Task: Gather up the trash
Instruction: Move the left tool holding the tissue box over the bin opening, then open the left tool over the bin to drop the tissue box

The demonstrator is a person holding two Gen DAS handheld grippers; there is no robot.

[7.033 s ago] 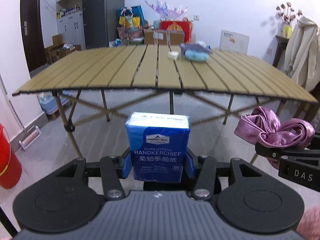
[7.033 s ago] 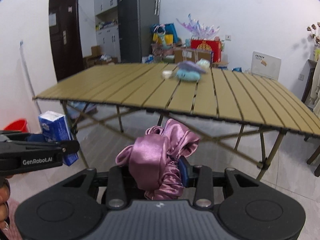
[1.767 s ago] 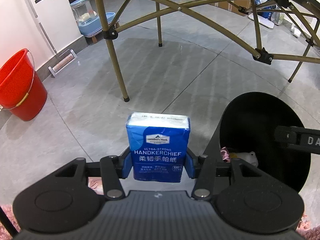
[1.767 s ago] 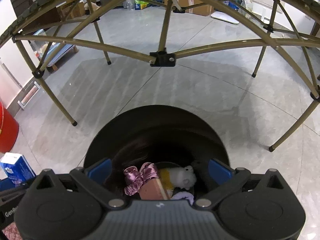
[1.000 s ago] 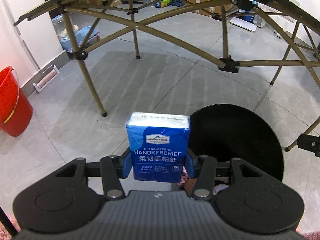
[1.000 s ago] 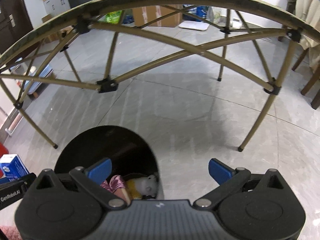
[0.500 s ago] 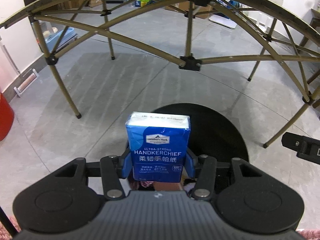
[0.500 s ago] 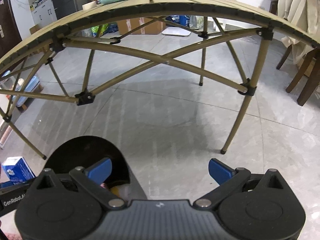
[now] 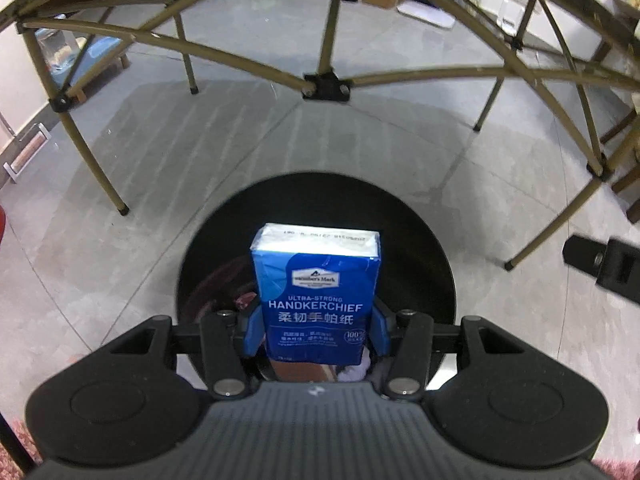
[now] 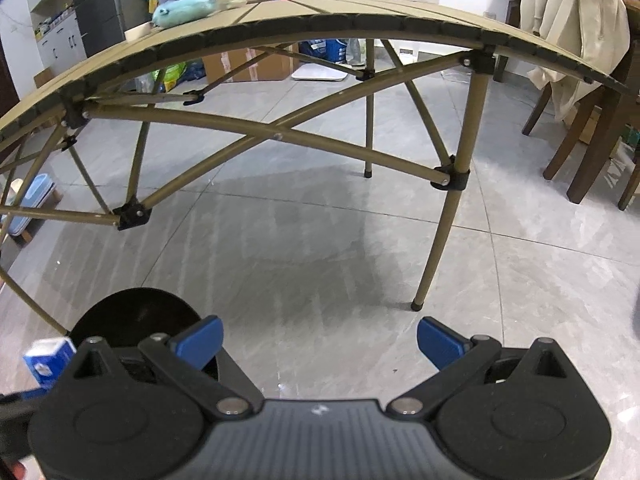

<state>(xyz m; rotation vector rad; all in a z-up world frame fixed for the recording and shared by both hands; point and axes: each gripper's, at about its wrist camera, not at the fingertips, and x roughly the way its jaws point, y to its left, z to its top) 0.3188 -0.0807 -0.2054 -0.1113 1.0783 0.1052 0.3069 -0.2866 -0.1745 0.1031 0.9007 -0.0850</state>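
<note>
My left gripper (image 9: 316, 332) is shut on a blue handkerchief tissue pack (image 9: 316, 292), held upright directly over the mouth of the round black trash bin (image 9: 408, 240). Inside the bin, bits of pink and white trash show beside the pack. In the right wrist view my right gripper (image 10: 318, 340) stands open and empty above the grey floor, to the right of the bin (image 10: 132, 316). The tissue pack (image 10: 48, 362) shows at that view's lower left edge. The right gripper's black tip (image 9: 600, 266) appears at the right of the left wrist view.
A folding table (image 10: 360, 20) with tan legs (image 10: 444, 224) stands over the tiled floor behind the bin; a blue plush toy (image 10: 182, 10) lies on top. A wooden chair (image 10: 592, 128) draped with a beige coat stands at right. Boxes and a blue tub sit farther back.
The left gripper carried the tissue pack from beside the bin to over its mouth. The right gripper swung right, away from the bin, and tilted up toward the table.
</note>
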